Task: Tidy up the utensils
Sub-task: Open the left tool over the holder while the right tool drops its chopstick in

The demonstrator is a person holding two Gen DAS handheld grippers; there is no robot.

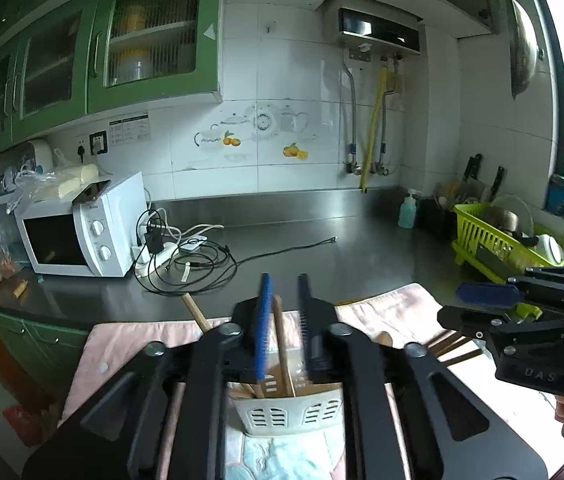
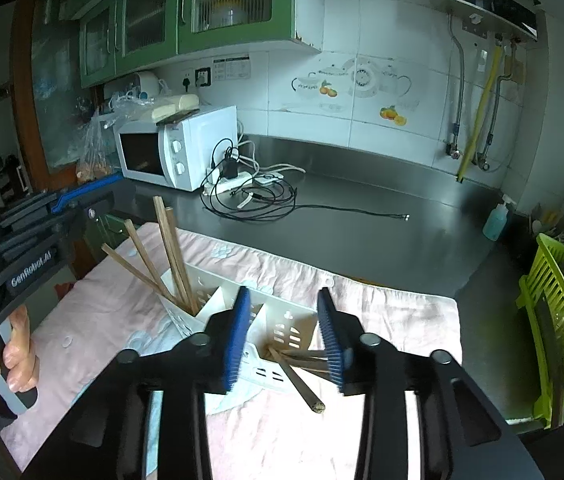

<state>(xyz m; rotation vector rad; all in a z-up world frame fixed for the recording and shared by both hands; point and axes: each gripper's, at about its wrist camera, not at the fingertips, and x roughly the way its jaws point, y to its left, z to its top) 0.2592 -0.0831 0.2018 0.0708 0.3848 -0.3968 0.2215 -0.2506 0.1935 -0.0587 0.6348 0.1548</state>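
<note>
White slotted plastic utensil caddy (image 2: 242, 308) with divided compartments, on a pink cloth (image 2: 114, 320) over the steel counter (image 2: 362, 220). Four wooden chopsticks (image 2: 174, 256) in its left compartment, long axes steep, tops leaning toward 11 o'clock in the right wrist view. More wooden sticks (image 2: 298, 376) at the right end — tips toward 5 o'clock. Left gripper (image 1: 282, 312) above the caddy, pads narrowly parted around one chopstick (image 1: 282, 344), contact unclear. Right gripper (image 2: 284, 336) wide apart, holding nothing.
</note>
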